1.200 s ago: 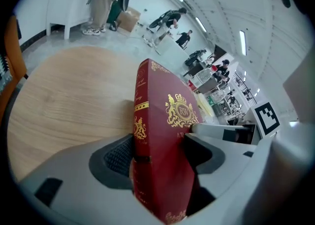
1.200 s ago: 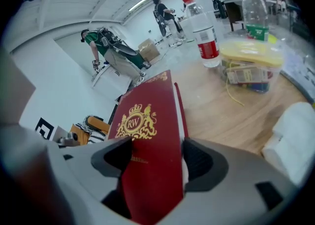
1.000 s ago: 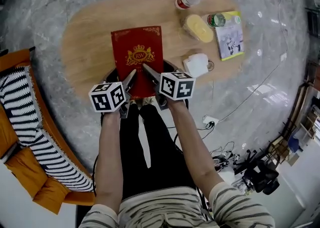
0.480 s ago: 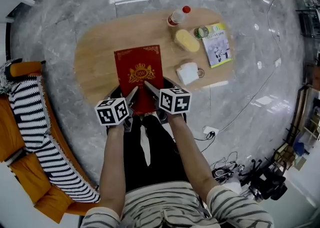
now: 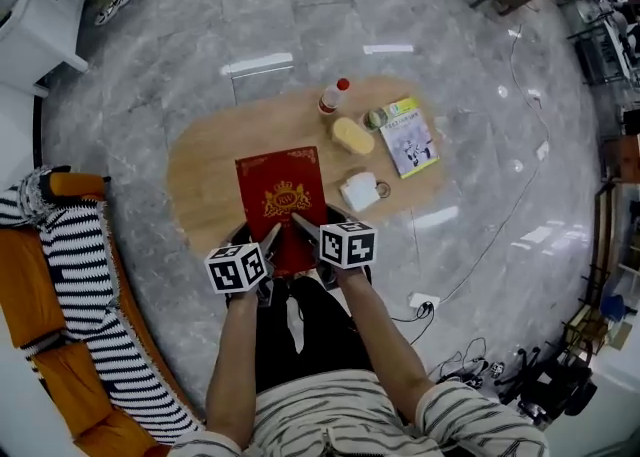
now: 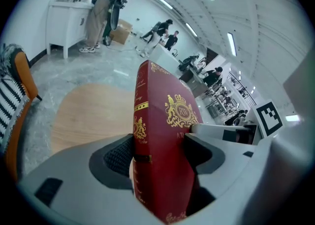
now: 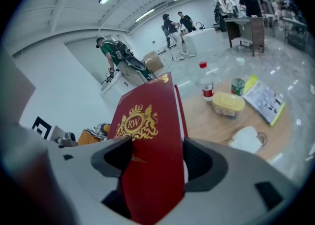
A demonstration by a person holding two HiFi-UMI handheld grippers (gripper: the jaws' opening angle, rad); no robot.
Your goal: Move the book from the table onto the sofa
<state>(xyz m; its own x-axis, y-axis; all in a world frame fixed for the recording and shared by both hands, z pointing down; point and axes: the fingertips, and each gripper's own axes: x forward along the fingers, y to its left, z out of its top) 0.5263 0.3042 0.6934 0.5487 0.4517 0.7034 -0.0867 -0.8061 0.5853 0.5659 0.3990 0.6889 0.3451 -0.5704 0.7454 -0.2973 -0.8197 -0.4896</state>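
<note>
since the earlier frame the counter (image 5: 210, 160) had shrunk toward the centre of the head view and more floor showed around it. the book (image 5: 284, 197) had kept its place against both claws.

state at inspection: the left claw (image 5: 270, 237) was pinching the book by its spine side, and the right claw (image 5: 303, 224) was pinching its other long side. both gripped at the end nearest the person. both gripper views showed the red cover filling the gap between the jaws. the book lay in the centre of the head view with its far end over the counter, and it appeared raised off the wood. the sofa (image 5: 25, 285), under a striped throw (image 5: 85, 280), ran down the left edge of the frame, well apart from the book.

risks noted:
- both holds sat at one end, so most of the book hung out unsupported. a quick swing toward the left of the frame could make it pivot or slide out of the pads.
- if the two claws drifted out of step, the cover could twist or one hold could let go.
- the white cup (image 5: 360, 190) stood just beside the book's right edge. a dip or a rightward sweep could knock it.
- a release short of the cushion would drop the book onto the floor.
</note>
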